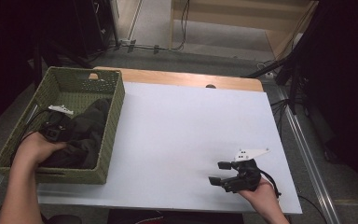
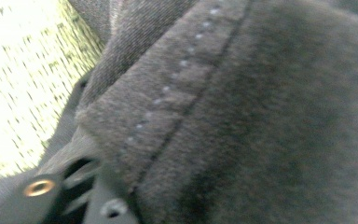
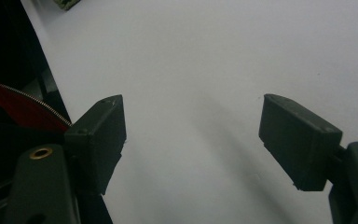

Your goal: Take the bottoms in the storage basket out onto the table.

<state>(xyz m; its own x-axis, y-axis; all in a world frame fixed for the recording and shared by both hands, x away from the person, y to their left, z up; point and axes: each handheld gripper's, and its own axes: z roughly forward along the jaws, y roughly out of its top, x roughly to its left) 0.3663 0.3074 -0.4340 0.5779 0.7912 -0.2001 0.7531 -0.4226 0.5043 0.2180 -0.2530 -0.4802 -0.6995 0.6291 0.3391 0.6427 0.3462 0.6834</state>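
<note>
A green woven basket (image 1: 114,114) stands at the left side of the white table (image 1: 182,135), and a dark grey garment (image 1: 86,133) lies crumpled inside it, filling the half of the basket nearer to the person. The left gripper (image 1: 56,128), held by the person's left hand (image 1: 35,147), is down in the basket, at the left edge of the garment. In the left gripper view the dark fabric (image 2: 242,121), with a stitched seam running across it, lies directly over the jaws and hides their tips; the jaws seem to be closed on a fold of the cloth, but the pads themselves are not visible. The woven wall of the basket (image 2: 23,84) is seen at the left of this view. The right gripper (image 1: 223,173) rests low over the bare table, near the front right corner and well apart from the basket, held by the right hand (image 1: 263,193). In the right gripper view its two black jaws stand wide apart with nothing between them, only the white surface (image 3: 196,70).
</note>
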